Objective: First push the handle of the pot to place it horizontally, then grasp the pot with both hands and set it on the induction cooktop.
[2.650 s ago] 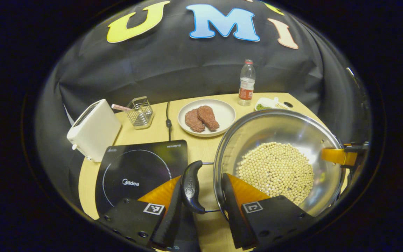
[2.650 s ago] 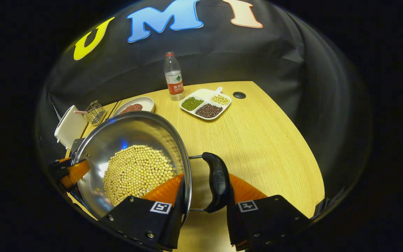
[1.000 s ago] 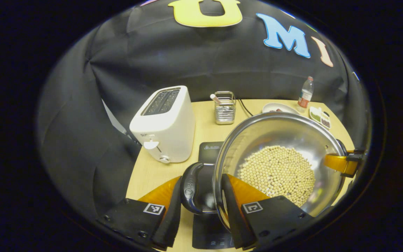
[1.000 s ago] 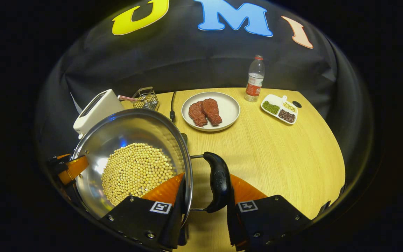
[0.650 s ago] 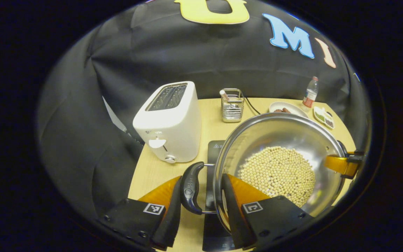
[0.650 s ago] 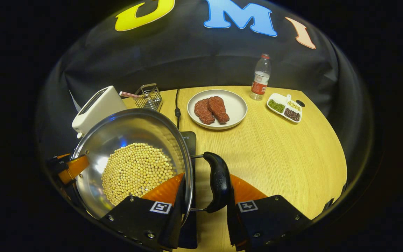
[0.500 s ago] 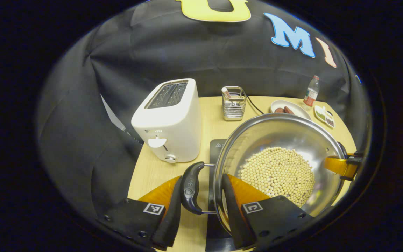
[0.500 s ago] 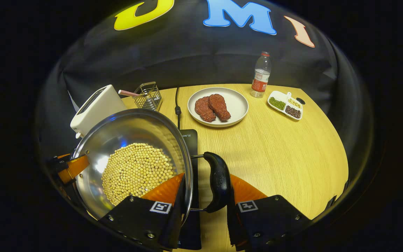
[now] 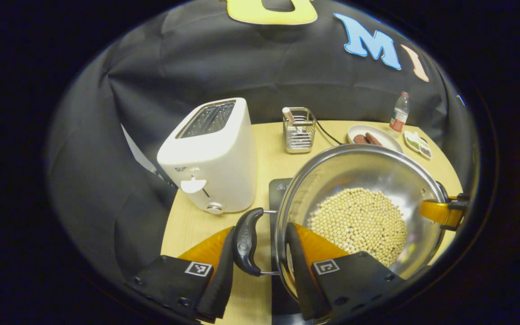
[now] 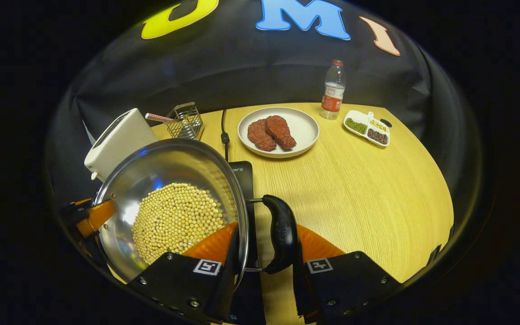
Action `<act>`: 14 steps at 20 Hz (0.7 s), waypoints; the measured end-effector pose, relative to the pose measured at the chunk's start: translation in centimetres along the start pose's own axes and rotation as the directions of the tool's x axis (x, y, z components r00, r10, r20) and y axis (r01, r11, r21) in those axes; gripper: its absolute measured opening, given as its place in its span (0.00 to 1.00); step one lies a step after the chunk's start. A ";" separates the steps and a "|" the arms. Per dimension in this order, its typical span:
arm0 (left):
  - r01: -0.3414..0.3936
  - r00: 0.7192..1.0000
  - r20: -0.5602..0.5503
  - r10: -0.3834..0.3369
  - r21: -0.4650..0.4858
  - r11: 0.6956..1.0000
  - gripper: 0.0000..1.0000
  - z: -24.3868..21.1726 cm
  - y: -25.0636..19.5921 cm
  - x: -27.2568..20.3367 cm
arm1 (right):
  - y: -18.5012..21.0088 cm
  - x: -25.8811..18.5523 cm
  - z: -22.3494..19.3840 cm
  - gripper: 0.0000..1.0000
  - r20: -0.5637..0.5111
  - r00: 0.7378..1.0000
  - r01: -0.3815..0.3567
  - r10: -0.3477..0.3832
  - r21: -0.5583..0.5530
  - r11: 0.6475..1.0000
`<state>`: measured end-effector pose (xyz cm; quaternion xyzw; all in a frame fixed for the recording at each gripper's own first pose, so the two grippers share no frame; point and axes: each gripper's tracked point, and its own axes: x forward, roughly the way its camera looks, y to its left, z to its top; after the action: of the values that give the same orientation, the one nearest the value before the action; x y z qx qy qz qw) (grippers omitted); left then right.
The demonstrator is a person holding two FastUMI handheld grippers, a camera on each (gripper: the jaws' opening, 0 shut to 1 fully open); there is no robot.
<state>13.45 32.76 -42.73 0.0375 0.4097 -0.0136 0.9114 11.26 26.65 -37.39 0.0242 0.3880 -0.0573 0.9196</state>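
A steel pot (image 9: 355, 155) holding soybeans (image 9: 359, 221) hangs between both grippers. My left gripper (image 9: 260, 267) is shut on the pot's black left handle (image 9: 245, 241), with one finger inside the rim and the other outside the handle. My right gripper (image 10: 264, 270) is shut the same way on the right handle (image 10: 282, 234). The pot (image 10: 151, 169) is over the black induction cooktop (image 10: 242, 174), whose corner (image 9: 279, 187) shows past the rim. I cannot tell whether the pot touches it. The far gripper (image 9: 440, 212) shows at the opposite rim.
A white toaster (image 9: 210, 153) stands close on the left of the cooktop, with a wire holder (image 9: 299, 129) behind it. A plate of meat (image 10: 278, 131), a water bottle (image 10: 332, 90), a divided bean dish (image 10: 367, 127) and the cooktop's cable (image 10: 225, 131) lie farther back.
Both grippers have carried the pot leftward across the table until it is over the cooktop. The toaster has come nearer. Both grips stay as they were.
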 end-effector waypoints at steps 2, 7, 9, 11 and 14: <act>-0.004 1.000 0.017 0.004 0.015 1.000 0.64 -0.2 0.4 -0.3 | 0.2 0.2 0.0 0.54 0.005 1.000 -0.004 0.004 0.011 1.000; -0.022 0.999 0.030 0.022 -0.009 1.000 0.76 0.1 1.0 -1.2 | 0.2 0.6 0.3 0.57 0.023 0.999 -0.028 0.029 -0.007 1.000; -0.040 0.998 0.049 0.041 -0.032 0.999 0.88 0.4 1.7 -2.1 | -0.3 0.2 1.1 0.64 0.052 0.998 -0.033 0.035 -0.039 0.999; -0.064 0.993 0.092 0.071 -0.070 0.995 1.00 1.5 2.4 -3.7 | -0.4 -0.9 2.3 0.82 0.099 0.993 -0.053 0.056 -0.031 0.998; -0.076 0.980 0.168 0.105 -0.173 0.982 0.99 4.0 2.6 -8.0 | -1.2 -3.5 3.7 0.90 0.161 0.982 -0.089 0.094 -0.035 0.995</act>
<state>11.31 35.02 -33.97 -0.0210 0.3247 0.0587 0.9438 11.31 25.45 -32.36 0.0246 0.3110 -0.0113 0.9500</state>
